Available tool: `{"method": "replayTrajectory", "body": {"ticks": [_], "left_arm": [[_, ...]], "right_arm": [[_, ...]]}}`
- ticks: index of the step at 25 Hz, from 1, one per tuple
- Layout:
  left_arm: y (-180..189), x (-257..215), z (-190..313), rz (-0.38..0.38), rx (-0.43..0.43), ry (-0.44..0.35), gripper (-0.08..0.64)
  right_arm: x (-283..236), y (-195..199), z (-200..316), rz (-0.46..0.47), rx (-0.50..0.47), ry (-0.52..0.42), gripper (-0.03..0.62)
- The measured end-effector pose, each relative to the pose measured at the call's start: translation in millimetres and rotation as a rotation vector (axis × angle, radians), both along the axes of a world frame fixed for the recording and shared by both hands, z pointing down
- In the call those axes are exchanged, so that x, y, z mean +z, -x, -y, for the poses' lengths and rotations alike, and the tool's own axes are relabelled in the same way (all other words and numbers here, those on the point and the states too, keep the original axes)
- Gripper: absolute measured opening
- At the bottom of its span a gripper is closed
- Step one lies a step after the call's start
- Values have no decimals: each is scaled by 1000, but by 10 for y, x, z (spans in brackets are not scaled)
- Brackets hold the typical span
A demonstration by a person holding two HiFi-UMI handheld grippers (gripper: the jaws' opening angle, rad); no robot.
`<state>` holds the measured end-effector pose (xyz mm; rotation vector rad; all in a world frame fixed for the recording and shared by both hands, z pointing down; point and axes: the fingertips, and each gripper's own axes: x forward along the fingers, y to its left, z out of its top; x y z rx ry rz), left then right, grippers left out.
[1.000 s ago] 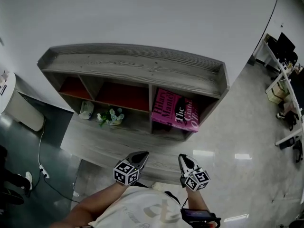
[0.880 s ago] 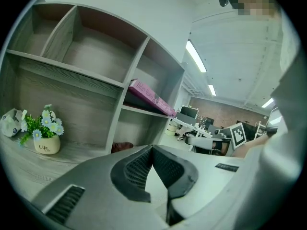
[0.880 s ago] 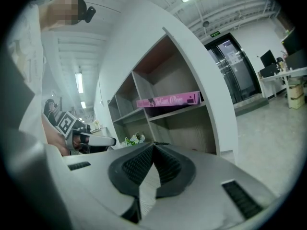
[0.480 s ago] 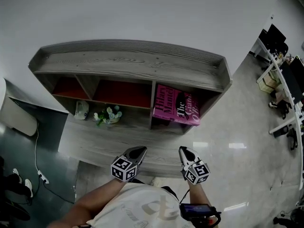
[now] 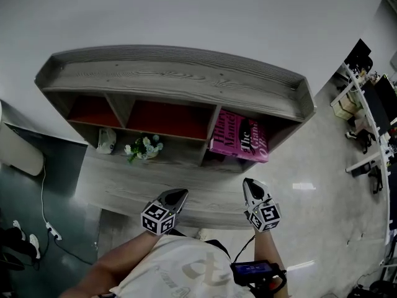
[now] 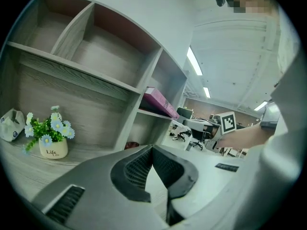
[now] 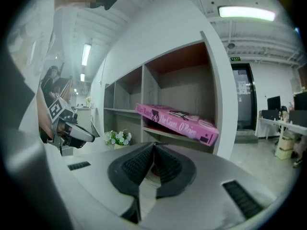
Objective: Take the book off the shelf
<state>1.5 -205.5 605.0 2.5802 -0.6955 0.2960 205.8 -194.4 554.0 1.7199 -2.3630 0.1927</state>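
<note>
A pink book [image 5: 239,140] [image 7: 177,121] leans tilted in the right compartment of the grey wooden shelf [image 5: 180,82]; its edge also shows in the left gripper view [image 6: 158,102]. My right gripper [image 5: 250,187] [image 7: 153,150] hangs in front of that compartment, a short way off the book, shut with nothing in it. My left gripper [image 5: 178,195] [image 6: 152,151] is over the shelf's low front ledge, left of the right one, also shut and empty.
A small pot of flowers [image 5: 142,149] [image 6: 50,135] and a pale crumpled object [image 5: 107,140] sit in the lower left compartment. Red-backed upper compartments stand empty. Office desks [image 5: 366,104] lie at the far right, a white bin [image 5: 18,154] at the left.
The view has shifted so the shelf sits further right. My right gripper has risen and moved right toward the book's compartment; my left gripper has drifted slightly left and down in the view.
</note>
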Motion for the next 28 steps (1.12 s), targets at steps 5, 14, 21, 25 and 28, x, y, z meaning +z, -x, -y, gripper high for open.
{"method": "replayTrajectory", "body": {"ticks": [5, 14, 21, 25, 28], "left_arm": [[160, 6, 81, -5, -2, 4, 2], [327, 11, 221, -23, -18, 4, 2], [437, 45, 284, -26, -39, 12, 2], [482, 51, 314, -26, -50, 12, 2], [543, 56, 340, -26, -71, 16, 2]], "right_arm": [[-190, 137, 177, -107, -21, -30, 32], [-352, 305, 446, -424, 9, -63, 153], [-363, 379, 684, -759, 4, -55, 261], [-298, 389, 825, -890, 0, -41, 261], [-261, 382, 933, -959, 5, -34, 261]]}}
